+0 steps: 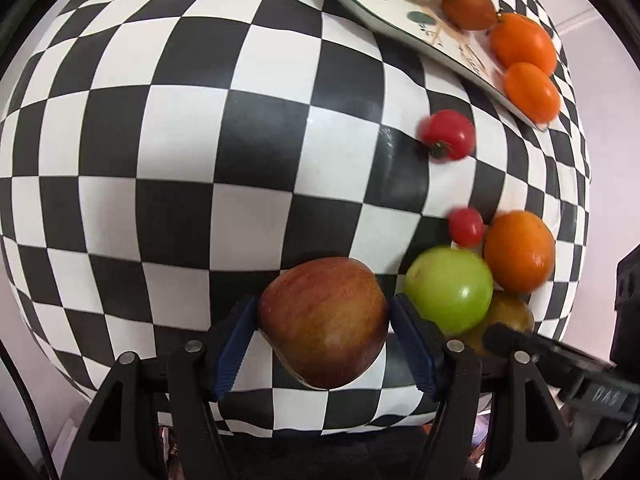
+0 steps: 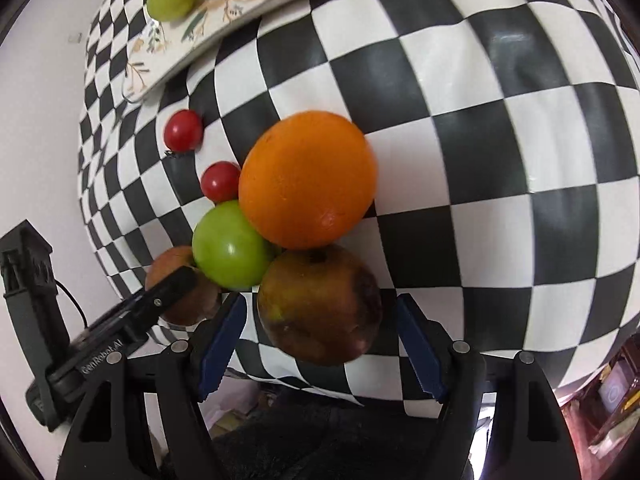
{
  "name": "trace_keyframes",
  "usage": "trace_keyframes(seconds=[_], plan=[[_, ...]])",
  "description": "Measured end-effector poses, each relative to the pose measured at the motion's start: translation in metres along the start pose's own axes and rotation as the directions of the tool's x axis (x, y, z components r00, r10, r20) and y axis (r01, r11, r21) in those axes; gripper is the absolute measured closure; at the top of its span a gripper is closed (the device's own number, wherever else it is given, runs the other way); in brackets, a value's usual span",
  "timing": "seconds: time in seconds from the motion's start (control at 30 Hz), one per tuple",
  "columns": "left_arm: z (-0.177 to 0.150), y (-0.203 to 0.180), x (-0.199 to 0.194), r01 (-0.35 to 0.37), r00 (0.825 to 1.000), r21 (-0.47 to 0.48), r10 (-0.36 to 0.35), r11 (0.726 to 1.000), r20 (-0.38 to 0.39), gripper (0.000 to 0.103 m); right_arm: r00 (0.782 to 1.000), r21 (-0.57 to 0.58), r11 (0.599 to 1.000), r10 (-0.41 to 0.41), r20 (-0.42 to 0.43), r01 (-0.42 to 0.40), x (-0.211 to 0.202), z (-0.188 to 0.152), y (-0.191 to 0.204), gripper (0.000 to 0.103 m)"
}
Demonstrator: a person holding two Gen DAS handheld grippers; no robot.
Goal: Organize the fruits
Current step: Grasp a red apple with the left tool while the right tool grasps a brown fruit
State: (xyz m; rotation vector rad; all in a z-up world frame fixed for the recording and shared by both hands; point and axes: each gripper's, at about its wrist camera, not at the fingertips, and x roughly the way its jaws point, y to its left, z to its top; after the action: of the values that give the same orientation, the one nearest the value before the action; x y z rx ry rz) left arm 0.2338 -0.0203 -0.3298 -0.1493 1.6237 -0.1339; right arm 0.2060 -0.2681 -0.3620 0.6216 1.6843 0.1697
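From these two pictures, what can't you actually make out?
- Plate: its far part is cut off by the top edge in both views.
- Brownish apple: in the left view, mostly hidden behind the green apple and the right gripper.
- Red apple: in the right view, partly covered by the left gripper.

Left wrist view: looks forward and down along its fingers, low and close over the checkered tablecloth (image 1: 160,140), with the patterned plate (image 1: 360,12) far upper right. Right wrist view: same low, close forward-down angle, plate at upper left. Both share the plate and a green apple (image 1: 450,290) (image 2: 230,246).
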Motion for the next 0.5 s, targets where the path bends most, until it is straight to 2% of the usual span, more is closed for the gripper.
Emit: trace_keyframes(seconds=[0.17,0.3,0.43,0.5], plan=[[0.008,-0.007,0.009,-0.006,1.0,-0.002,0.006,1.0,-0.013,0.035,0.998,-0.028,0.998,-0.063,0.002,0.063,0.014,-0.002,0.011,0.027],[0.008,-0.013,0.006,-0.016,1.0,0.009,0.016,1.0,0.004,0.038,0.998,-0.029,0.997,-0.068,0.015,0.069,0.013,-0.005,0.014,0.035],[-0.005,-0.032,0.001,-0.039,0.999,0.035,0.038,0.999,0.033,0.038,0.999,-0.02,0.999,-0.043,0.029,0.044,0.005,-0.006,0.011,0.035],[0.003,-0.022,-0.006,-0.023,0.999,0.033,0.022,0.999,0.039,0.038,0.999,-0.023,0.999,-0.039,0.032,0.04,-0.001,-0.007,0.008,0.035]])
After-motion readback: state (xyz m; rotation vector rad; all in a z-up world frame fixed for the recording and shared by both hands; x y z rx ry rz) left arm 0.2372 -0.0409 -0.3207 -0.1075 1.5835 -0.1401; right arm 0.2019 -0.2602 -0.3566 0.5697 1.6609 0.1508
